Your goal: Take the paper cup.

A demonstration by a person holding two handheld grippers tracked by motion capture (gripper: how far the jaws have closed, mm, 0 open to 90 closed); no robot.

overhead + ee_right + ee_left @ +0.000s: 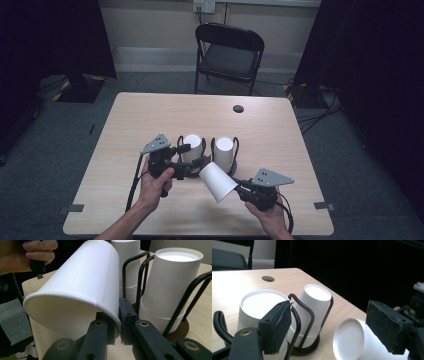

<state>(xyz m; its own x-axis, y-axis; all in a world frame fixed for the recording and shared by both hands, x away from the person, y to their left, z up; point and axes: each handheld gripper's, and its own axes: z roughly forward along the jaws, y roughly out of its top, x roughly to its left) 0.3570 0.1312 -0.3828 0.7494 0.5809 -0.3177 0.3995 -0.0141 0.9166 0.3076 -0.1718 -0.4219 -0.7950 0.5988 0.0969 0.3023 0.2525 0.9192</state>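
White paper cups (218, 182), black wire holders (235, 150)

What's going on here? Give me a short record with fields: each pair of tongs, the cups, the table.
Right tongs: shut on the rim of a single white paper cup, held tilted above the table.
Left tongs: open, beside the cup stacks, gripping nothing.
Cup stacks: two upside-down stacks of white paper cups, each in a black wire holder.
Table: light wooden table.
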